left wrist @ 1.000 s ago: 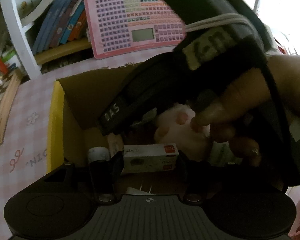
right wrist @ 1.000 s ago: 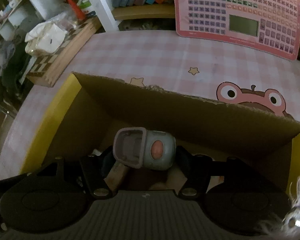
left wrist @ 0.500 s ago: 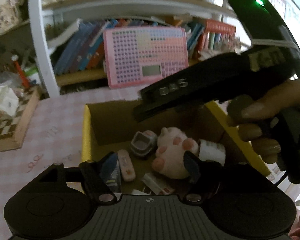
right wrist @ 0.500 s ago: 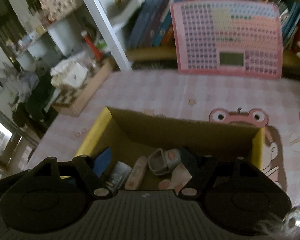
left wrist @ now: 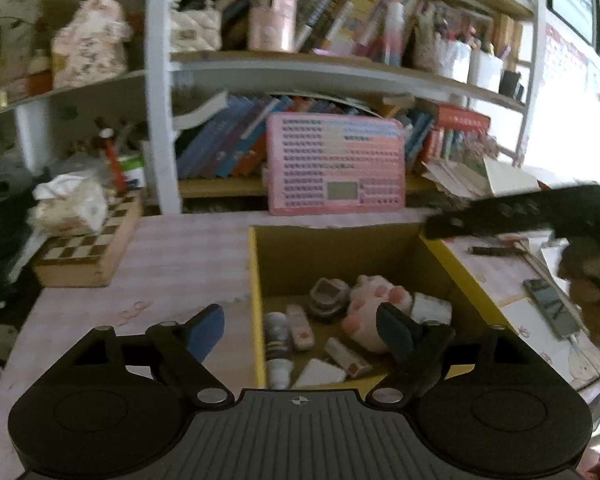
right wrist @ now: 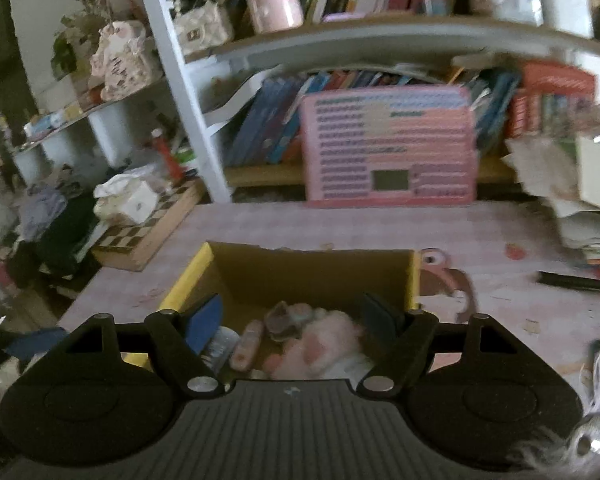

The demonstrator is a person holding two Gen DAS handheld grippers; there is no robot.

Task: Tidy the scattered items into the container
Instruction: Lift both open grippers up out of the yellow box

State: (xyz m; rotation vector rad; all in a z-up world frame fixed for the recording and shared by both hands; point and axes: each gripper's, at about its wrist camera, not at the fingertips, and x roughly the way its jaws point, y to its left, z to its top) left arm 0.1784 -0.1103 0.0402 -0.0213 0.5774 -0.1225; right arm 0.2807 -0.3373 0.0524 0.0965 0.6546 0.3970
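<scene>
A yellow-edged cardboard box (left wrist: 256, 280) stands on the pink checked table and also shows in the right wrist view (right wrist: 188, 276). In it lie a pink plush paw (left wrist: 374, 310), a small grey toy device (left wrist: 329, 299), a small bottle (left wrist: 277, 342), a pink stick (left wrist: 300, 326) and small cartons (left wrist: 430, 307). My left gripper (left wrist: 300, 330) is open and empty, above the box's near edge. My right gripper (right wrist: 292, 322) is open and empty, above the box; the plush paw (right wrist: 320, 350) lies below it. The right gripper's body (left wrist: 512, 216) shows at the right of the left wrist view.
A pink keyboard toy (left wrist: 336, 168) leans on the bookshelf behind the box. A chessboard box (left wrist: 88, 248) with a tissue pack (left wrist: 70, 204) sits at the left. A phone (left wrist: 550, 308) and papers lie at the right, with a black pen (right wrist: 576, 280).
Both grippers let go of their items into the box, opened, and pulled up and back. The small carton and the grey toy device now lie in the box.
</scene>
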